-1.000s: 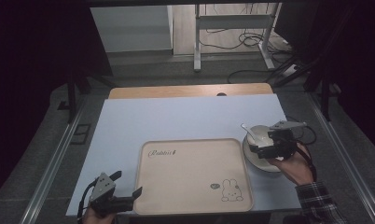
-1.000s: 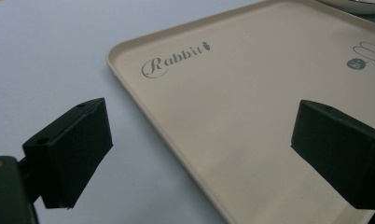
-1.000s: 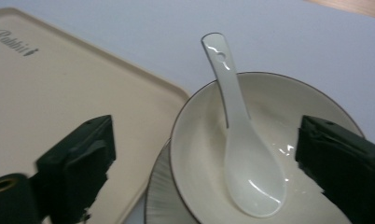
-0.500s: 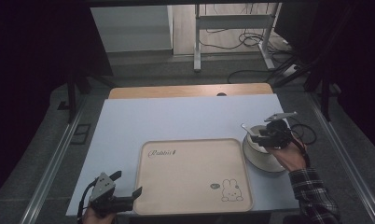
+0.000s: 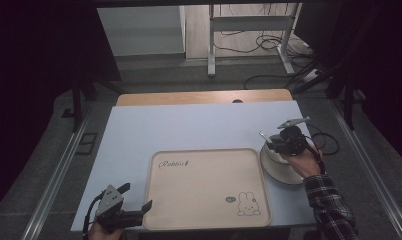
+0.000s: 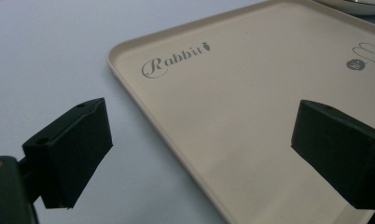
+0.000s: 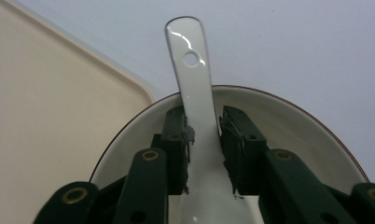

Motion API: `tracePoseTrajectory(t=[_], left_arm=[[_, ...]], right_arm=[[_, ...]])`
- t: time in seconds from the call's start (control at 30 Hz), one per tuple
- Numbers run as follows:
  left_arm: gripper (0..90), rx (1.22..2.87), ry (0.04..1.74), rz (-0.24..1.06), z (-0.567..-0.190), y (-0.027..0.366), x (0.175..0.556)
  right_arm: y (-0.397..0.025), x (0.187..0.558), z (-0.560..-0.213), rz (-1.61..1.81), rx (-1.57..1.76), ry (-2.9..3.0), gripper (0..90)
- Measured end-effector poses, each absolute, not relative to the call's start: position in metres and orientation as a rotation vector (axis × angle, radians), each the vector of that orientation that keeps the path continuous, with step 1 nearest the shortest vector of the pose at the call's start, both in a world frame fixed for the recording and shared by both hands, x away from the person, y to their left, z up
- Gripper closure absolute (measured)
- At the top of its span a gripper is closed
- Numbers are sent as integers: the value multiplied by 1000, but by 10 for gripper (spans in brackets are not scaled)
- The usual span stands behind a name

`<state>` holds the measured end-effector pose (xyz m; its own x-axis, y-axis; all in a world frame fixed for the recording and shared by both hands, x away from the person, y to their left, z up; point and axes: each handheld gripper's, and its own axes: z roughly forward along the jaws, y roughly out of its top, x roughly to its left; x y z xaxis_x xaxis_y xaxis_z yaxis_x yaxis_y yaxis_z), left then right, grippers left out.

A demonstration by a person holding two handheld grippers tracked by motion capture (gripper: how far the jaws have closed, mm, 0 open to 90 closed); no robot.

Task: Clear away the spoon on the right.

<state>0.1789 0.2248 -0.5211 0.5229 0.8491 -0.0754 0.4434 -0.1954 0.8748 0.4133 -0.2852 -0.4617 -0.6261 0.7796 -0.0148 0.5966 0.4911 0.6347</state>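
At the table's right edge in the high view, the right gripper reaches into the bowl beside the tray. In the left gripper view, the left gripper is spread wide over the tray's rim. In the right gripper view, the jaws clamp the spoon over the bowl.

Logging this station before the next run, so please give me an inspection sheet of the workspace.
Surface: pale blue table top, wooden strip along its far edge.
Job's things: white ceramic spoon lying in a white bowl with a dark rim, on a white saucer; beige rabbit-print tray bare.
Clutter: nothing seen.
Grippers: right gripper shut on the spoon's handle; left gripper open, at the tray's near left corner.
Cables: black cable beside the right gripper; more on the floor.
Surroundings: dark room, metal frame legs beyond.
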Motion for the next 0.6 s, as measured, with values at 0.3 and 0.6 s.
tracePoseTrajectory(t=[0.3, 0.6], left_arm=[[47, 1827, 1072, 547, -521, 224, 179], [47, 1829, 1073, 548, -521, 224, 179]], right_arm=[[-287, 411, -456, 876, 1165, 2443, 758], [-297, 405, -441, 894, 1175, 2425, 800]])
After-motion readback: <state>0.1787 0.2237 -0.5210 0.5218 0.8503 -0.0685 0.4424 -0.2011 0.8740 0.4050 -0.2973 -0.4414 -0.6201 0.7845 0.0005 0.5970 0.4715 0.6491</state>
